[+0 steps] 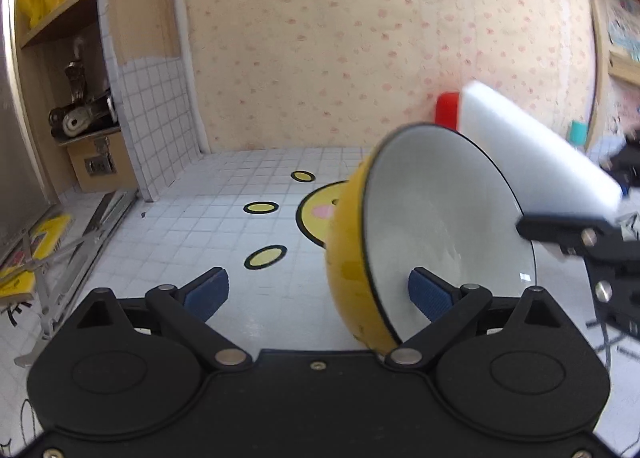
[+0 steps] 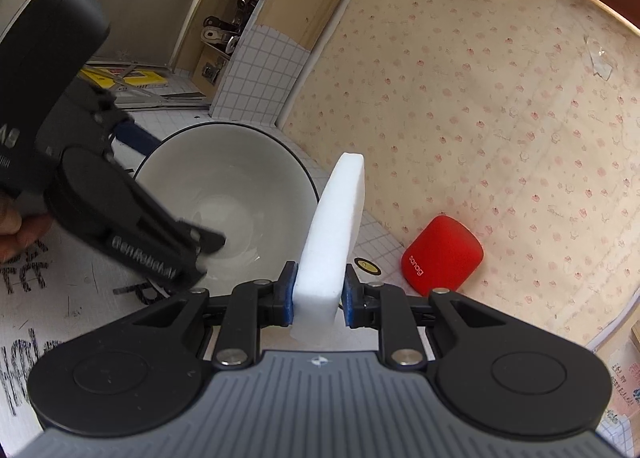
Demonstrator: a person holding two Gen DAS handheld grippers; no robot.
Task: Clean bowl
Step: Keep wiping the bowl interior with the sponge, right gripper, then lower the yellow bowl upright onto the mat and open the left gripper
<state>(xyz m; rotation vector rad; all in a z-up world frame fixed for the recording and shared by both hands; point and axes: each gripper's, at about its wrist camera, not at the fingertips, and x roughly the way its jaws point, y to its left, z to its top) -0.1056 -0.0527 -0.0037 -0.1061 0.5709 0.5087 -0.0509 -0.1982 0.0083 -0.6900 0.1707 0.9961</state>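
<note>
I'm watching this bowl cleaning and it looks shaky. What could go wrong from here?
1. The yellow bowl is tipped on its side, with only one blue pad of the left gripper inside its rim and the jaws wide; it may roll or slip.
2. The right gripper pinches the white sponge near one end; scrubbing could bend it.

The bowl (image 1: 440,226), yellow outside and white inside with a thin black rim, is tipped on its side at the right of the frame, and a white sponge (image 2: 334,242) stands just beside it.
</note>
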